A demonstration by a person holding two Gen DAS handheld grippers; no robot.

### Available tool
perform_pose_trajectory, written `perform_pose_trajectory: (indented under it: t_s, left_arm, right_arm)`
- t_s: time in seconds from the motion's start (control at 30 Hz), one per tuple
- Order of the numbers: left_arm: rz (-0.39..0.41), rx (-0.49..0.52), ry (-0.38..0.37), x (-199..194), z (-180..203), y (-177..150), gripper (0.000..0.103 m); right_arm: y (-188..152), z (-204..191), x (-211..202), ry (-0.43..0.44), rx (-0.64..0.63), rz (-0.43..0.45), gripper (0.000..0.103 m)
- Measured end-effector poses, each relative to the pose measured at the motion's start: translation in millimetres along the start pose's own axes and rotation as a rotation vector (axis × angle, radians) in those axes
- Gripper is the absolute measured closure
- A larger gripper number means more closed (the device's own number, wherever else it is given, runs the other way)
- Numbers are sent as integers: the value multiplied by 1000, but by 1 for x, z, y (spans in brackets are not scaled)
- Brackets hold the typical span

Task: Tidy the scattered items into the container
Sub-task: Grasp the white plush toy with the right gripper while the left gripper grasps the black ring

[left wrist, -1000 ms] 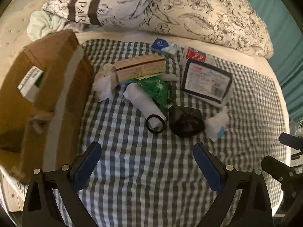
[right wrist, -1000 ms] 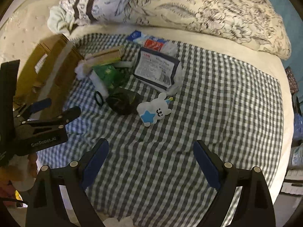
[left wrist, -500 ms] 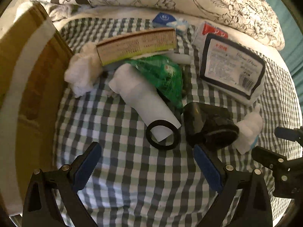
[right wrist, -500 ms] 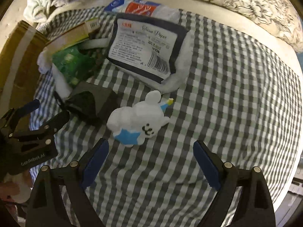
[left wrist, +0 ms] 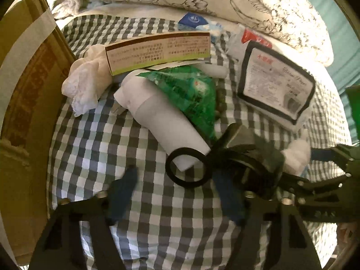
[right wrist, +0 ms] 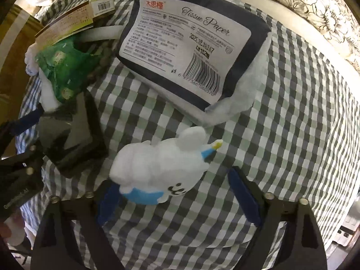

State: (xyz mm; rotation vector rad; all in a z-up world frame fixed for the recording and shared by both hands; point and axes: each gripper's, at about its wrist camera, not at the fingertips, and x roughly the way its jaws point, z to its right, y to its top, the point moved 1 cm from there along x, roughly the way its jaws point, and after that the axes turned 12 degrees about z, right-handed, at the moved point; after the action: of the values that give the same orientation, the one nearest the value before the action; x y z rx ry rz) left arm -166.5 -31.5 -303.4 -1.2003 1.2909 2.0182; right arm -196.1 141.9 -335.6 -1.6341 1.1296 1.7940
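I see the cardboard box (left wrist: 29,103) at the left edge of the checked cloth (left wrist: 94,148), with the tissue pack (right wrist: 186,42) and the other items scattered beside it. My right gripper (right wrist: 177,200), jaws just narrowing, straddles the white plush toy (right wrist: 155,168) without pressing it. My left gripper (left wrist: 177,195), also just closing, brackets the black ring (left wrist: 186,168), not gripped.

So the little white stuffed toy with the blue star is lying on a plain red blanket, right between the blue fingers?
Not quite: the white stuffed toy lies between the right gripper's fingers, but on a green, white and dark checked cloth, not plain red. The right wrist view shows it.
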Motion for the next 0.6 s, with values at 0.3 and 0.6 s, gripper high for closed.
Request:
perform_pose_trajectory:
  t_s: [0.3, 0.6]
  left_arm:
    - [8, 10, -71, -10, -4, 6, 90]
    - [35, -3, -64, -29, -12, 13, 99]
  right_arm:
    - [-9, 1, -16, 49, 19, -1, 49]
    - [-17, 10, -45, 64, 64, 17, 49]
